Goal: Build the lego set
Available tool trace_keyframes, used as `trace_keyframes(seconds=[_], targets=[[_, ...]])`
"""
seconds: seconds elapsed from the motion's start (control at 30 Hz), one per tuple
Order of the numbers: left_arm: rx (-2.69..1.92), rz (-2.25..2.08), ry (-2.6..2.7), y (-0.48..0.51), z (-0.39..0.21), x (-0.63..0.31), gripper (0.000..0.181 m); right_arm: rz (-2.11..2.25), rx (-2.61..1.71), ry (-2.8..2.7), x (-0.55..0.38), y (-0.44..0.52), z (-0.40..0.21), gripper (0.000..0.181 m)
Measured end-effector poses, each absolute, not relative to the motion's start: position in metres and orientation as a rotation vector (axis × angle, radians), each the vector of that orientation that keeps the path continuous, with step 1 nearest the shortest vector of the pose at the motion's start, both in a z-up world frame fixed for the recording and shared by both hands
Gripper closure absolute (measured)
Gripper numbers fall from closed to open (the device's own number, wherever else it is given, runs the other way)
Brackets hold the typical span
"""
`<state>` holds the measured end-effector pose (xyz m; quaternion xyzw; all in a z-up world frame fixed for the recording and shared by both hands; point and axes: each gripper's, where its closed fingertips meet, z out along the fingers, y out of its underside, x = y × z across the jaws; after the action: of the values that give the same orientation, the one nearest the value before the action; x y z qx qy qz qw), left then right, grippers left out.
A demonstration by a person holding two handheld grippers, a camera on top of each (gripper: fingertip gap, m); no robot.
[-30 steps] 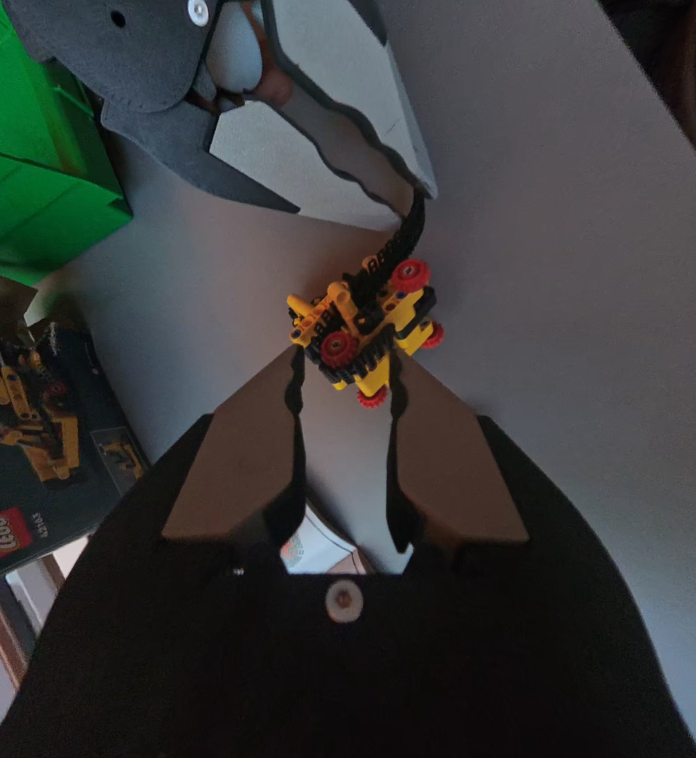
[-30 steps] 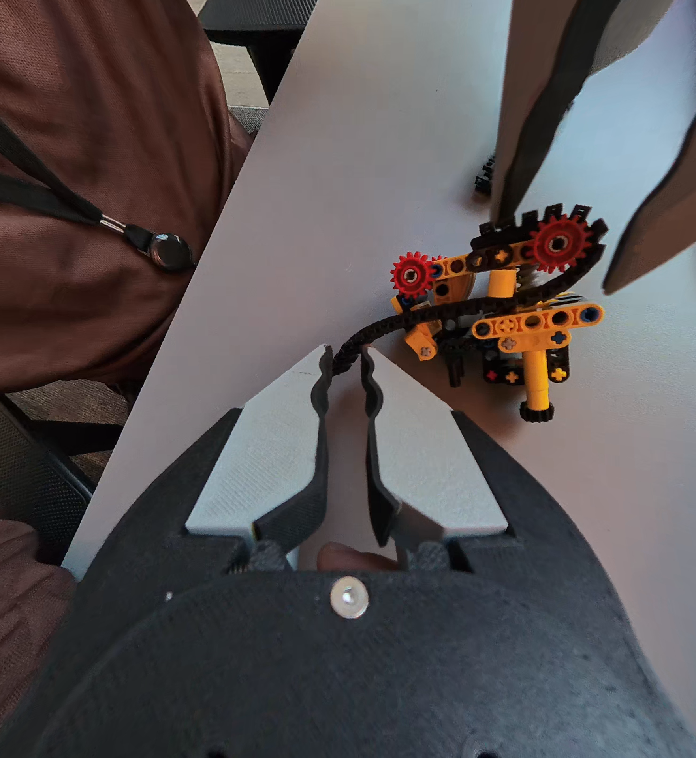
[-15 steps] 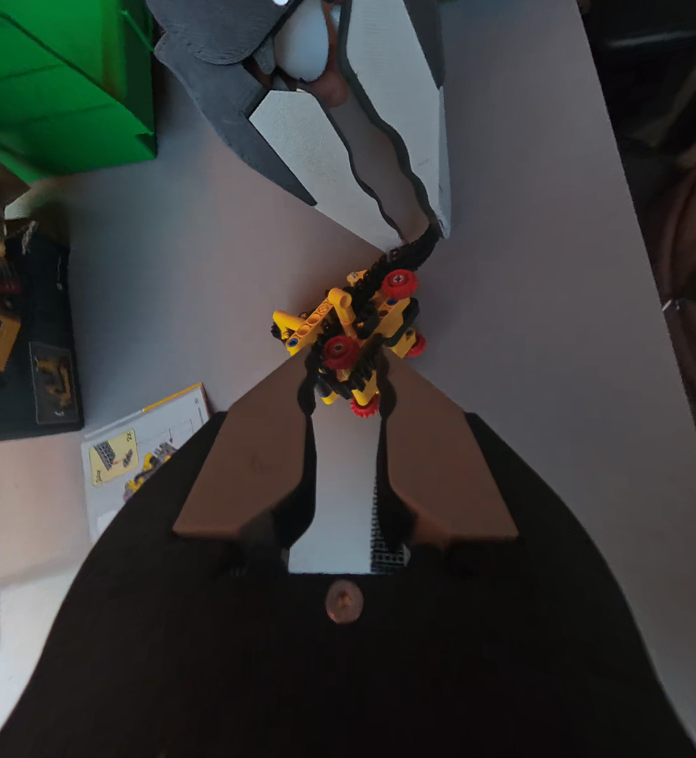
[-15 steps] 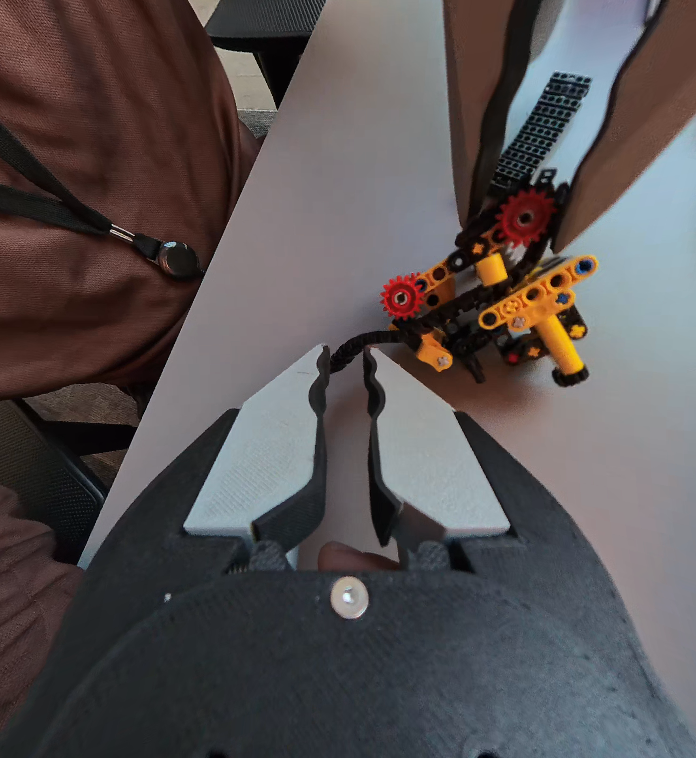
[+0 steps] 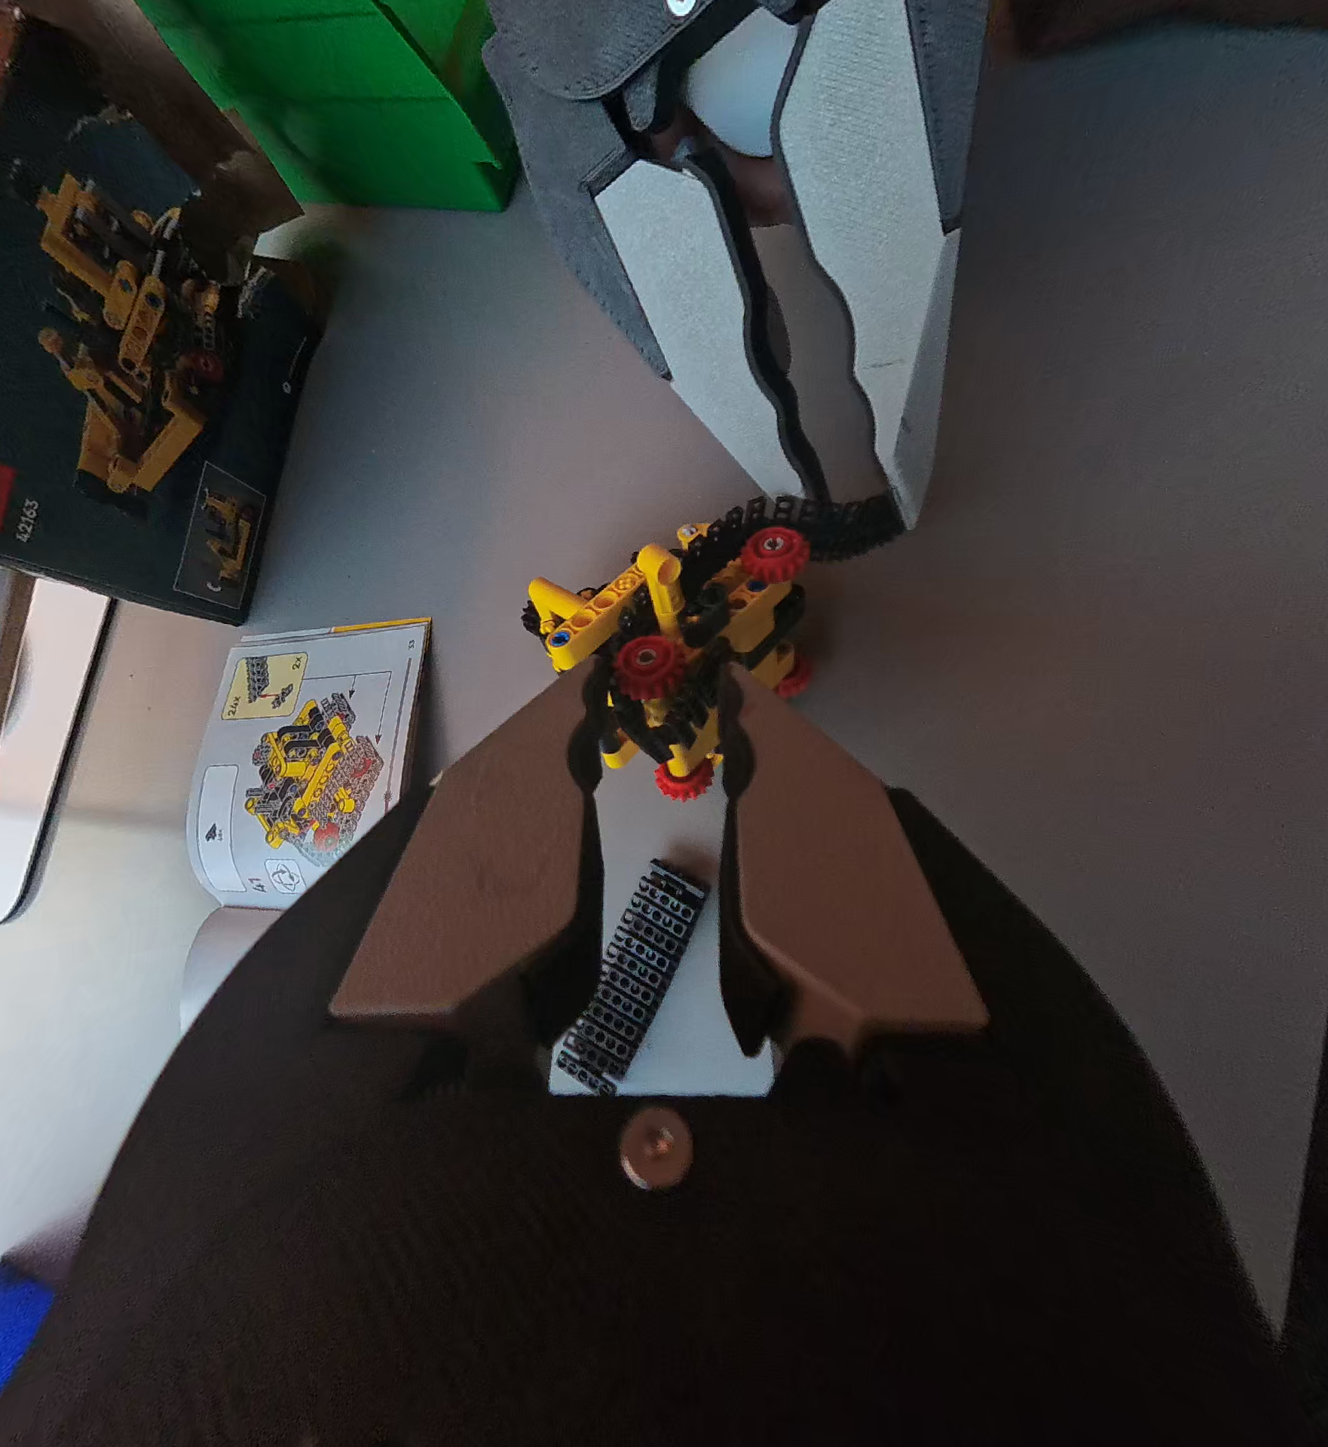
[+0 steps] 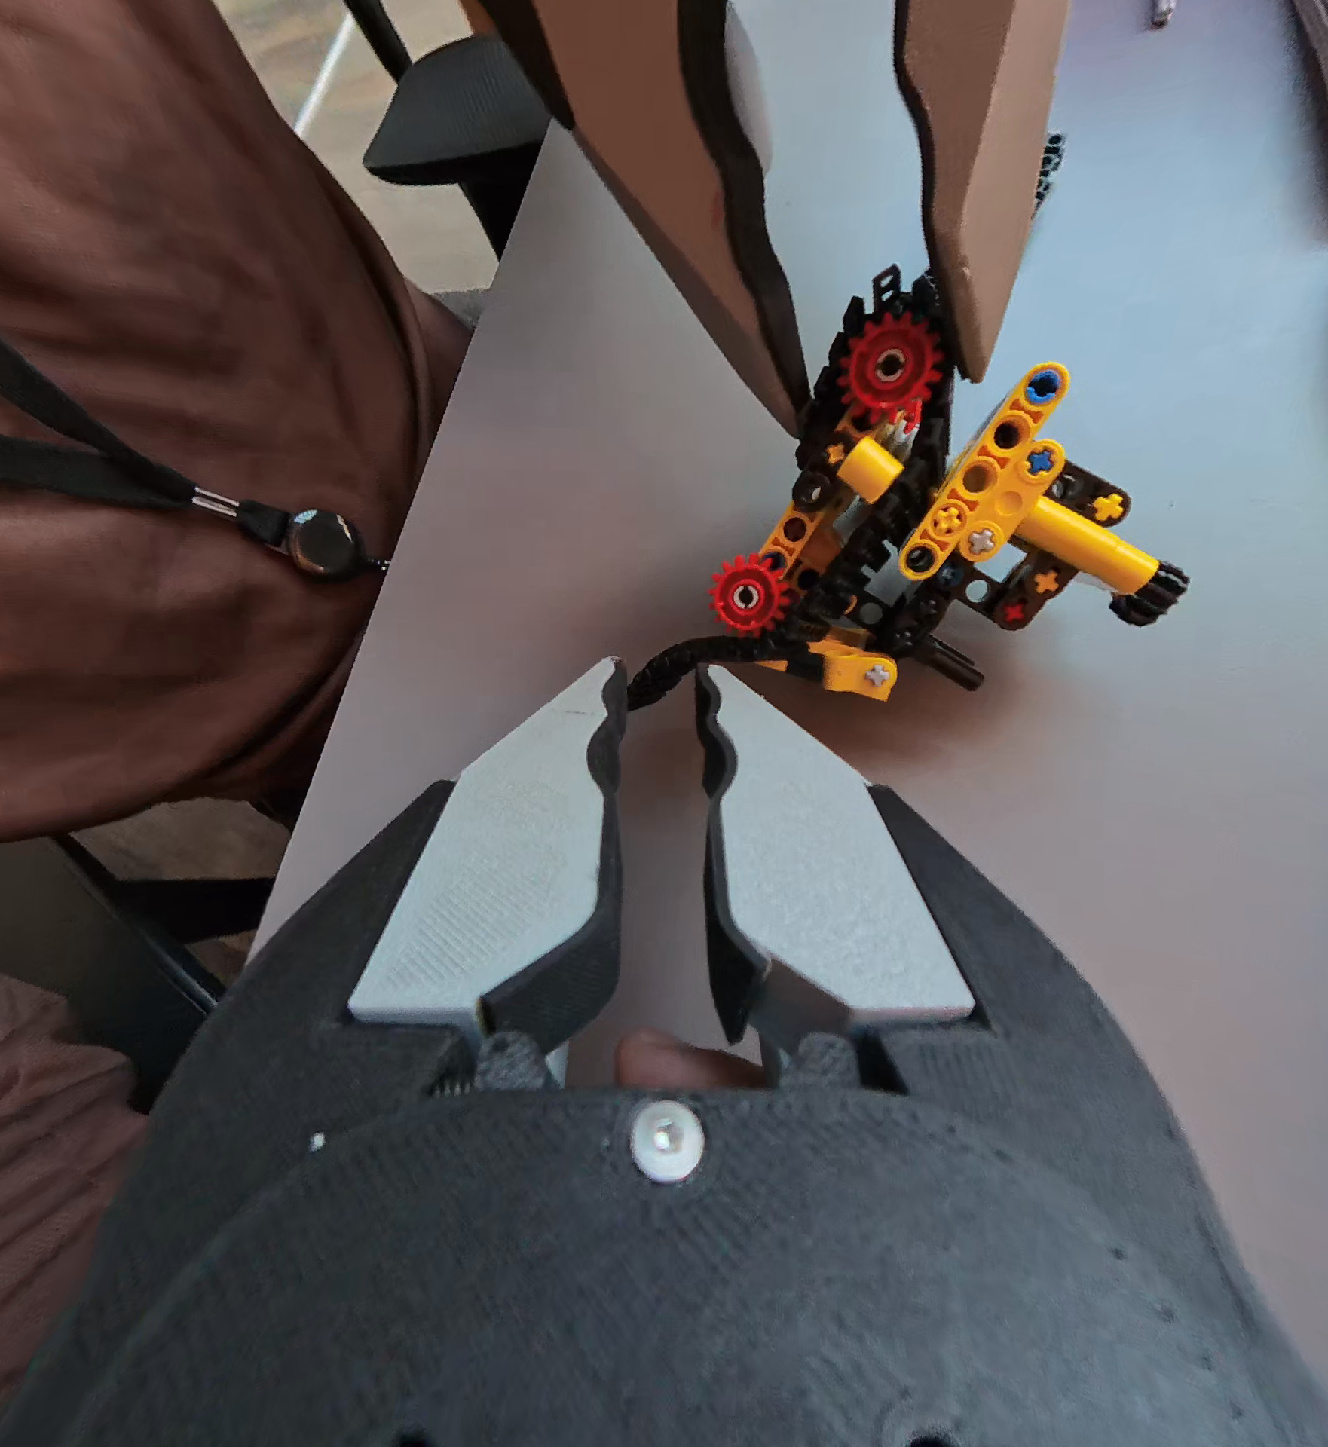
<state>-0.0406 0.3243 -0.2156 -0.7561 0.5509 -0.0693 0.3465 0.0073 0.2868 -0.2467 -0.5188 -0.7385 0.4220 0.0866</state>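
Model [image 5: 669, 650] on the desk [image 5: 1115, 548], gripped from both ends.
Left tongs [image 5: 657, 736] clamp its geared end; right tongs [image 6: 659, 680], nearly closed, pinch the free end of its black track [image 6: 676, 665] by the desk's edge. A loose track strip [image 5: 633, 971] lies beneath the left tongs, a booklet [image 5: 308, 752] nearby.

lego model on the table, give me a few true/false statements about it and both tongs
1. The left tongs straddle the yellow and black lego model around a red gear. True.
2. The right tongs are empty. False: they pinch the loose end of the black track chain trailing from the model.
3. A second black track strip lies flat on the table, apart from the model. True.
4. The instruction booklet is closed. False: it lies open.
5. The green box sits on top of the model. False: it stands apart, at the table's far side.
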Motion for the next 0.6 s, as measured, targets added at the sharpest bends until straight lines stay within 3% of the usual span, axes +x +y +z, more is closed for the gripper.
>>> trace_keyframes(seconds=[0.23, 0.37, 0.6], targets=[[-1.969, -0.144, 1.424, 0.3270, -0.2166, -0.0397, 0.155, 1.317, -1.602, -2.082, 0.0046, 0.2854, -0.2446, 0.166], [-1.954, -0.078, 1.437, 0.3295, -0.2185, -0.0421, 0.160, 1.456, -1.641, -2.069, 0.0078, 0.2771, -0.2384, 0.151], [-1.925, -0.084, 1.432, 0.3309, -0.2190, -0.0393, 0.161, 1.383, -1.652, -2.074, 0.0093, 0.2816, -0.2482, 0.153]])
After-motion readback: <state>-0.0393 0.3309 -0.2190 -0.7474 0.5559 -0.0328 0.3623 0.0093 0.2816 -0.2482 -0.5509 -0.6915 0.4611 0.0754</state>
